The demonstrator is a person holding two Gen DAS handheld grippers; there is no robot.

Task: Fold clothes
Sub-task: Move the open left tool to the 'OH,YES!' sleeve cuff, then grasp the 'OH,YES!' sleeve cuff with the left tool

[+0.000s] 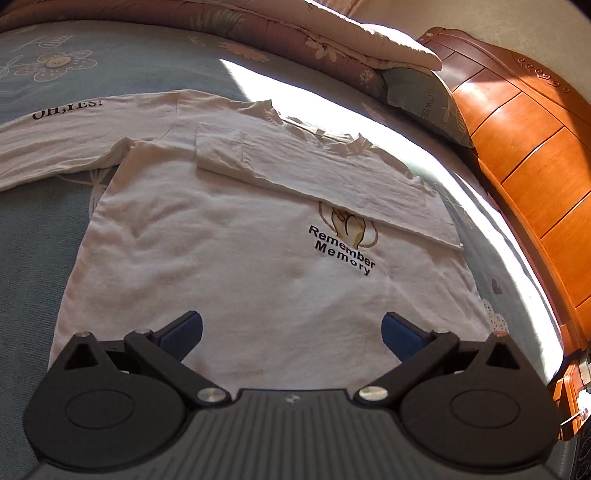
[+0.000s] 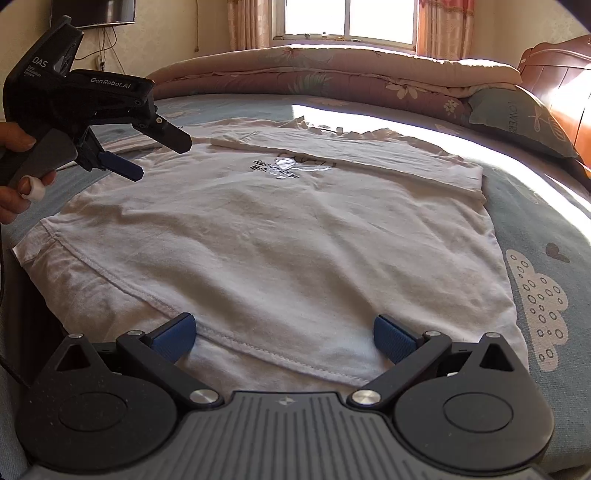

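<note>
A white long-sleeved shirt [image 1: 229,236] lies flat on the bed, printed "Remember Memory" on the chest. Its right sleeve [image 1: 303,173] is folded across the chest; the left sleeve [image 1: 66,136], printed "OH,YES!", stretches out to the left. My left gripper [image 1: 291,334] hovers open above the shirt's lower body, nothing between its blue pads. In the right wrist view the shirt [image 2: 280,236] fills the bed, and my right gripper [image 2: 283,334] stands open just over the hem. The left gripper [image 2: 155,153] shows there at upper left, open, held by a hand [image 2: 14,184].
The bed has a blue patterned sheet [image 1: 33,240]. A rolled floral quilt [image 2: 332,81] lies along the far side under a window [image 2: 351,18]. A pillow [image 2: 517,122] leans against the wooden headboard [image 1: 524,155] on the right.
</note>
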